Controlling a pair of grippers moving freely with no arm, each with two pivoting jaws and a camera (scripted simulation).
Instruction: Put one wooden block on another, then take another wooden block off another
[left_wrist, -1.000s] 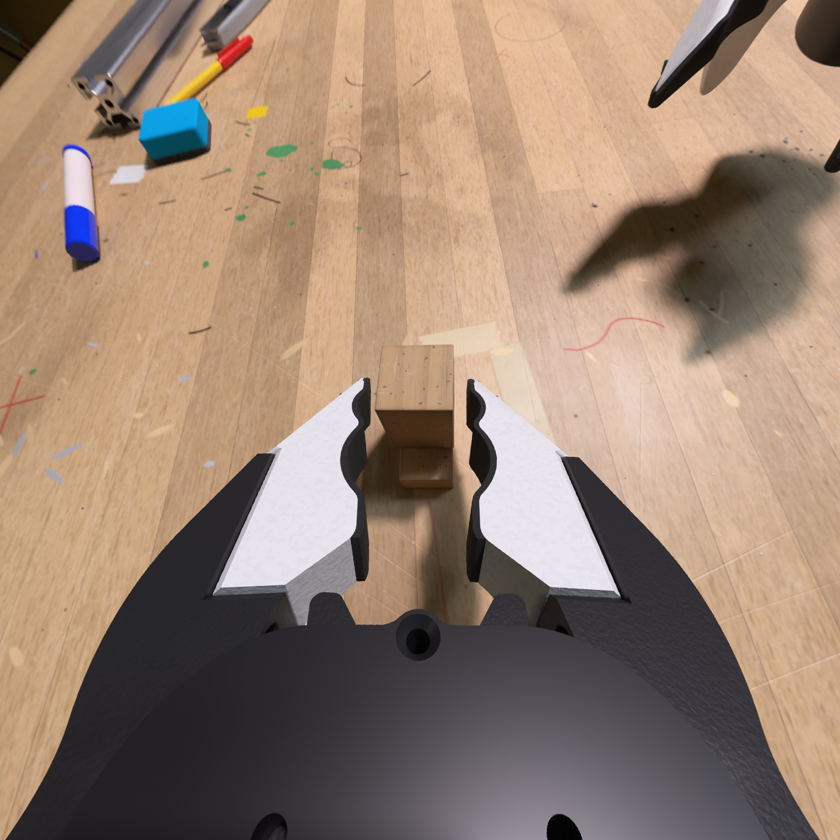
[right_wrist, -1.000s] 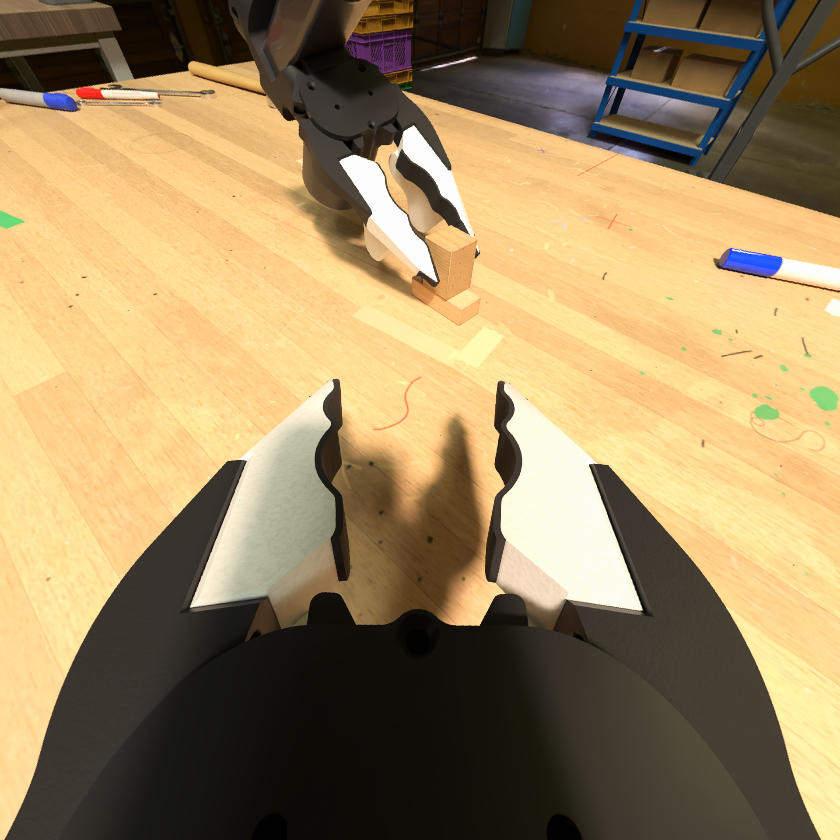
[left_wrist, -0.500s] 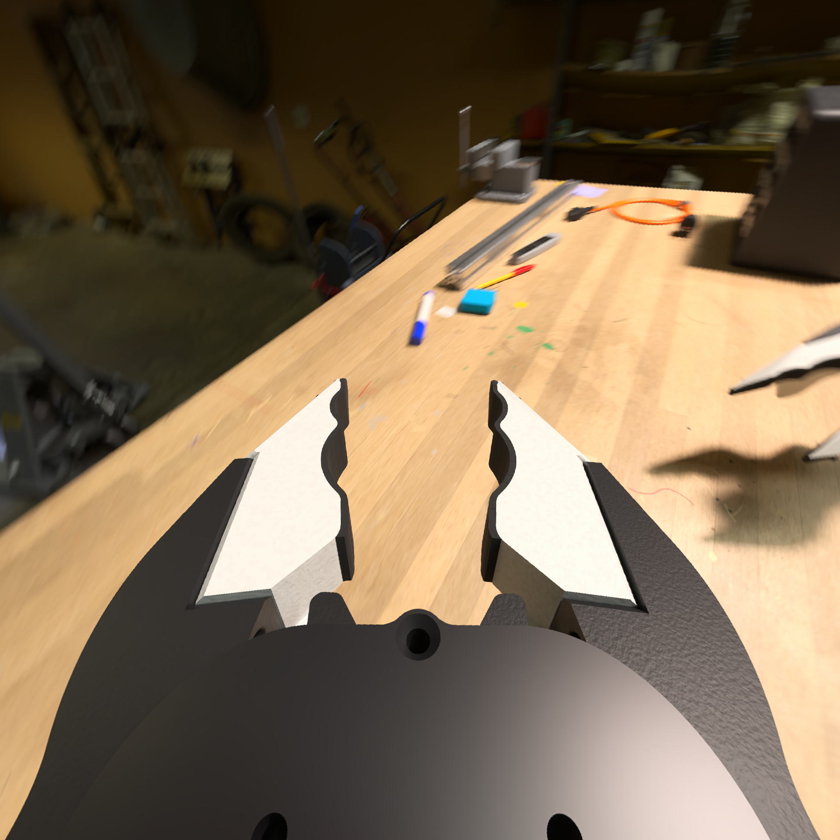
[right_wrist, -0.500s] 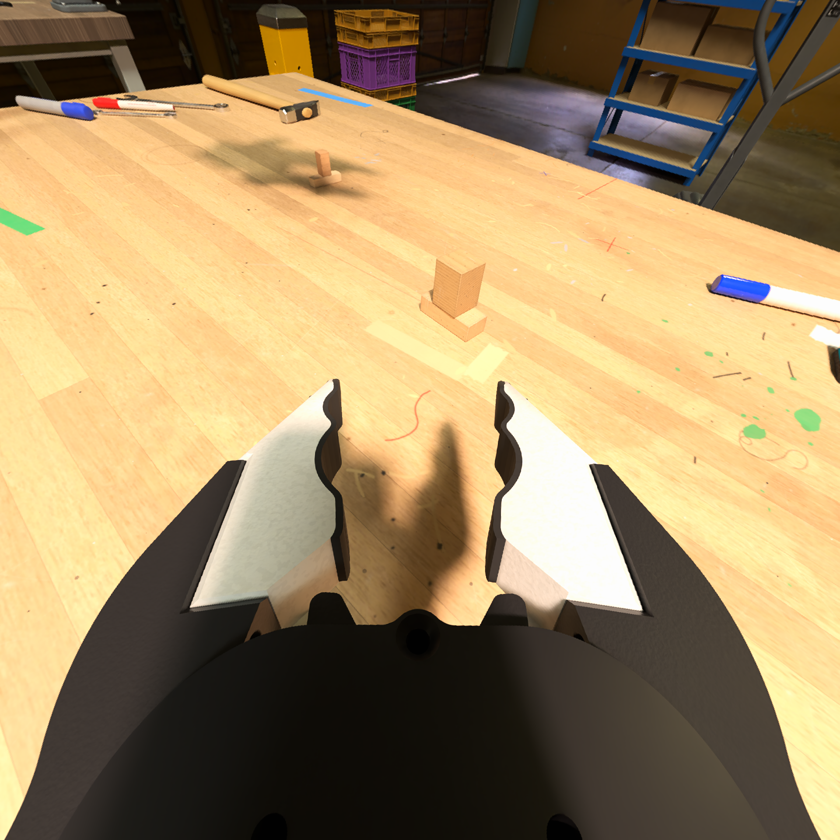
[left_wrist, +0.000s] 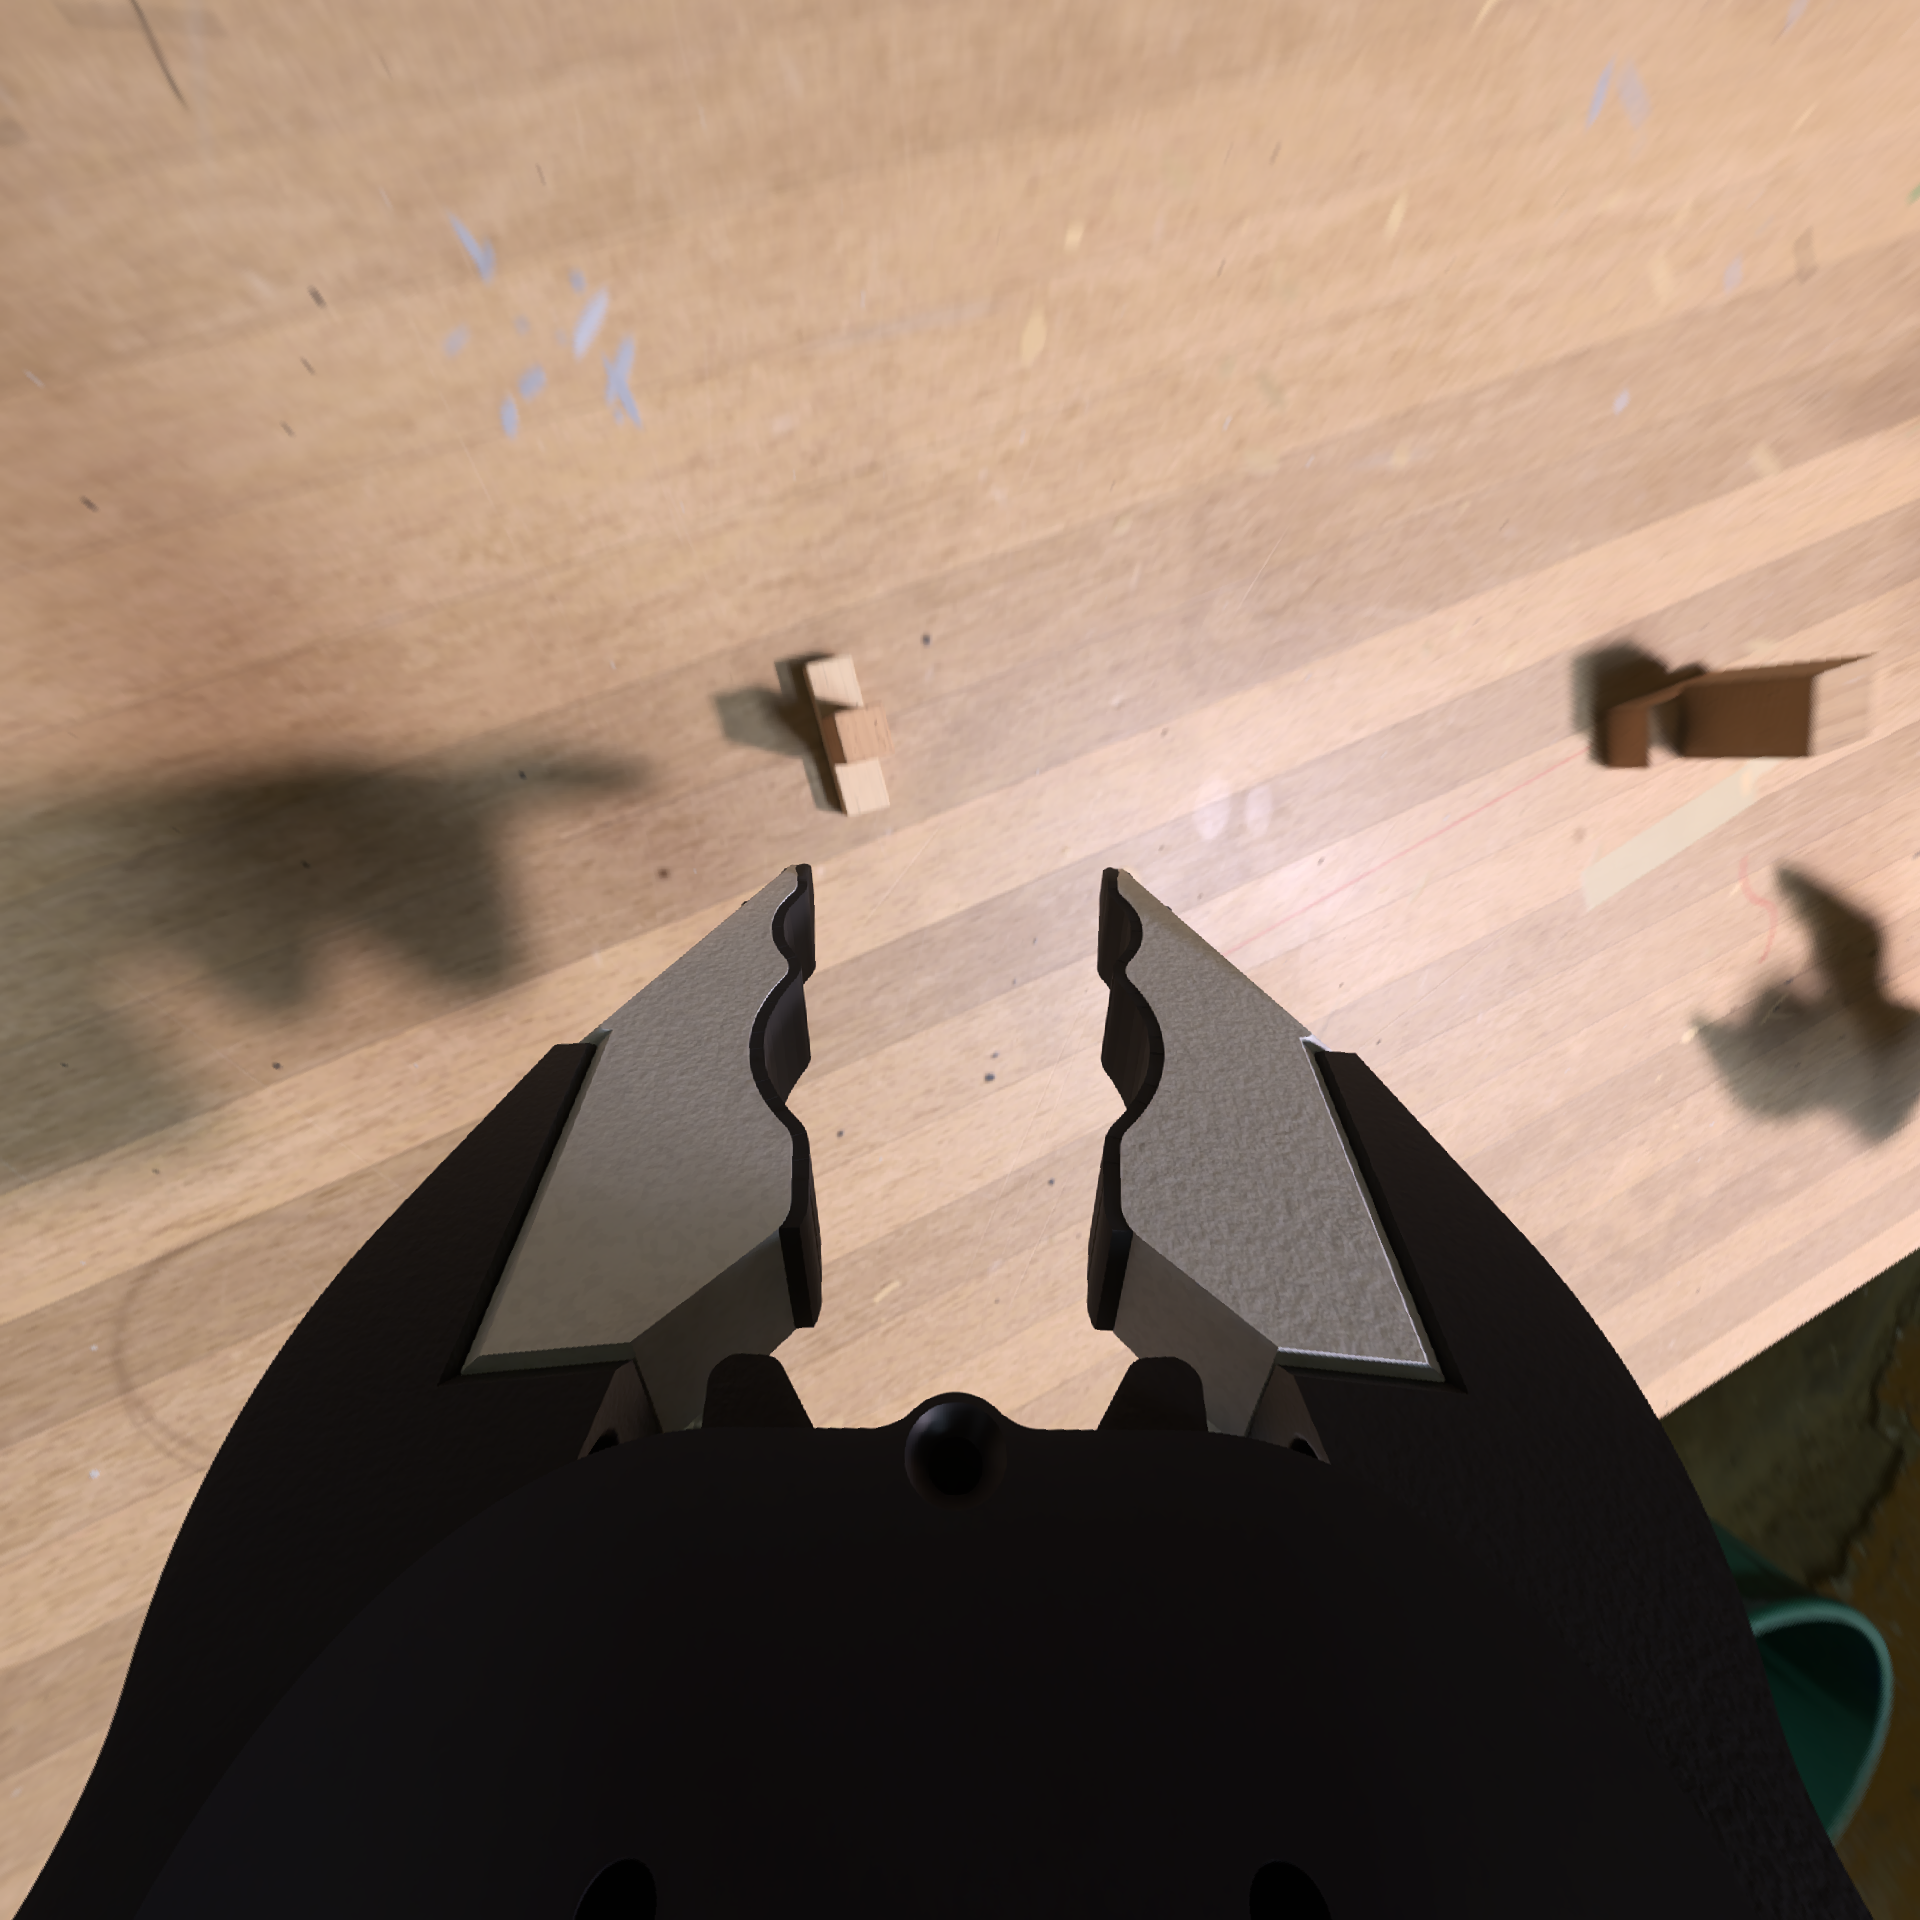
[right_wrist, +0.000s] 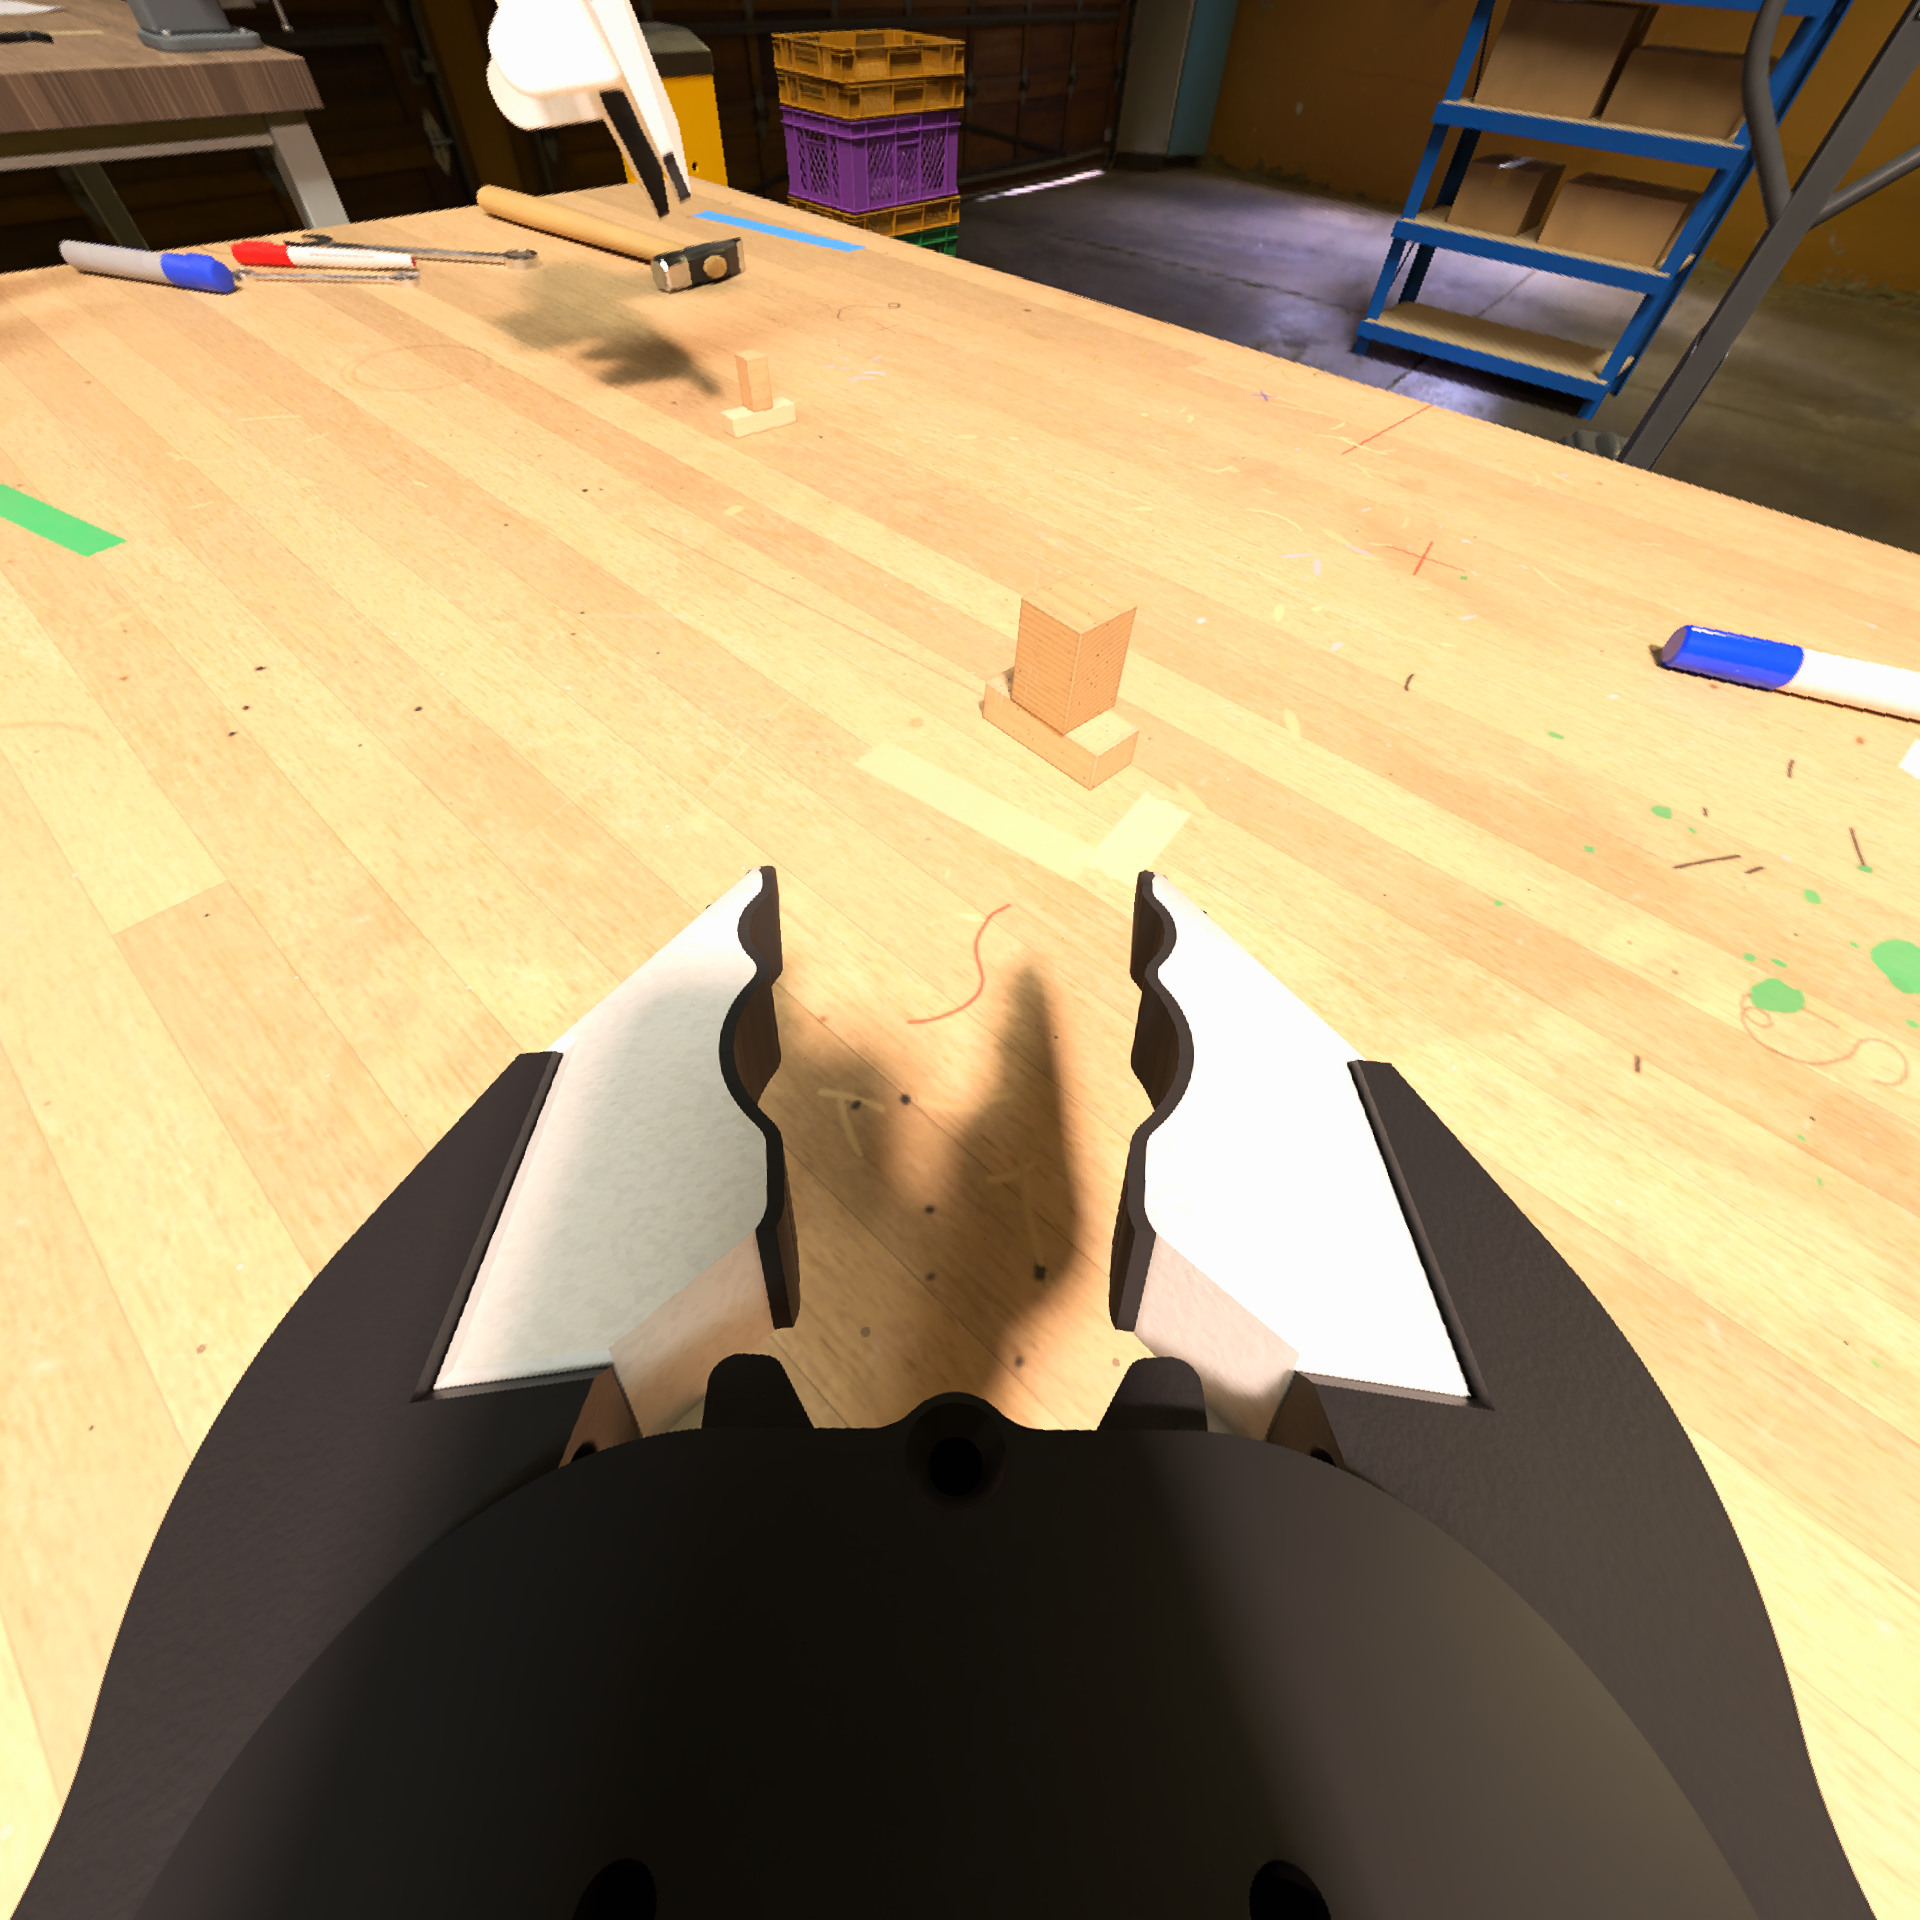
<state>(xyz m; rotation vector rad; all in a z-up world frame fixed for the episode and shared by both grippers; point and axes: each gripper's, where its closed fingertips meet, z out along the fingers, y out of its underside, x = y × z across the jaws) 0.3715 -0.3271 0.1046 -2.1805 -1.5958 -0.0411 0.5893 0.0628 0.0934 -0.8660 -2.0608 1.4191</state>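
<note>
Since half a second ago the left gripper (left_wrist: 956, 883) has been swung from a level look along the table (left_wrist: 1039, 312) to a steep downward look, high above the wood. In the right wrist view it is now seen far off and raised (right_wrist: 649, 156), near the hammer (right_wrist: 623, 239), and its shadow is cast beside the small stack (right_wrist: 758, 400). One second ago this gripper was closed around the tall block; now that block is released.

The tall block (right_wrist: 1075, 665) is left upright on the flat block (right_wrist: 1070, 738), so the first part of the task is judged to be done. The second part, taking one block off another, is judged to be started: the small stack (left_wrist: 842, 732), an upright block on a pale flat piece, lies just ahead of the left fingers (left_wrist: 707, 1101) and a little to the left of the gap between them. It is not yet between them and is not touched. The large stack is seen far to the right in that view (left_wrist: 1745, 717), well apart from the fingers.

The left fingers are spread wide and nothing is held. The right gripper (right_wrist: 956, 883) is also wide and empty, low over the table, and its view has hardly changed. The large stack stands ahead of it, slightly to the right of its centre line and apart from its tips.

For the next move, a descent with a small shift to the left is probably needed.
</note>
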